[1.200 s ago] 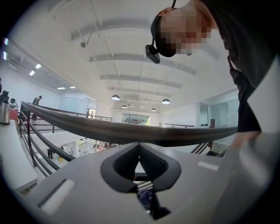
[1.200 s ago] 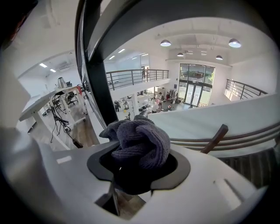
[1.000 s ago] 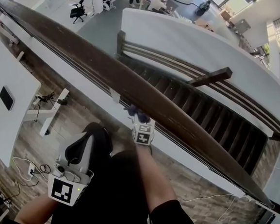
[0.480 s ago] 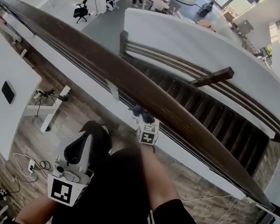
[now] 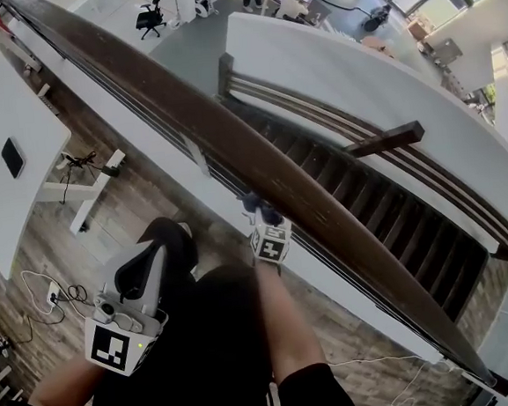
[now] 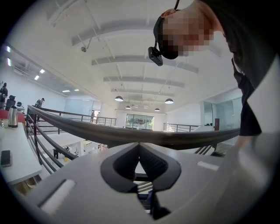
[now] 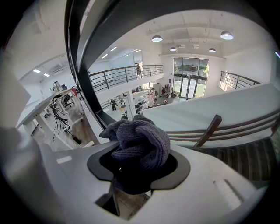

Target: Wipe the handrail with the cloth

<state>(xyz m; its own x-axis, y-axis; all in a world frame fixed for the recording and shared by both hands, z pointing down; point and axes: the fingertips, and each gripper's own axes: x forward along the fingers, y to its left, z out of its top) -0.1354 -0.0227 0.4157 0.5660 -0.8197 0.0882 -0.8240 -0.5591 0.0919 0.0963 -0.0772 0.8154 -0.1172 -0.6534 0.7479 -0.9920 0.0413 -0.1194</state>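
The dark brown handrail (image 5: 231, 142) runs diagonally from the upper left to the lower right of the head view. My right gripper (image 5: 262, 215) is shut on a bunched grey-blue cloth (image 5: 258, 206) just below the rail's near edge; I cannot tell if they touch. In the right gripper view the cloth (image 7: 141, 141) fills the right gripper (image 7: 139, 162), and the handrail (image 7: 81, 57) curves past on the left. My left gripper (image 5: 163, 239) hangs low beside the person's leg, away from the rail. It is shut and empty in the left gripper view (image 6: 139, 147), with the handrail (image 6: 87, 129) across the background.
A white desk (image 5: 3, 113) with a dark phone (image 5: 11, 157) stands at the left, cables (image 5: 46, 300) below it on the wooden floor. Beyond the rail a staircase (image 5: 370, 214) drops to a lower floor with a chair (image 5: 146, 18). The person's legs (image 5: 215, 360) fill the bottom.
My right gripper has shifted slightly down and right along the rail with the cloth. The left gripper has barely moved.
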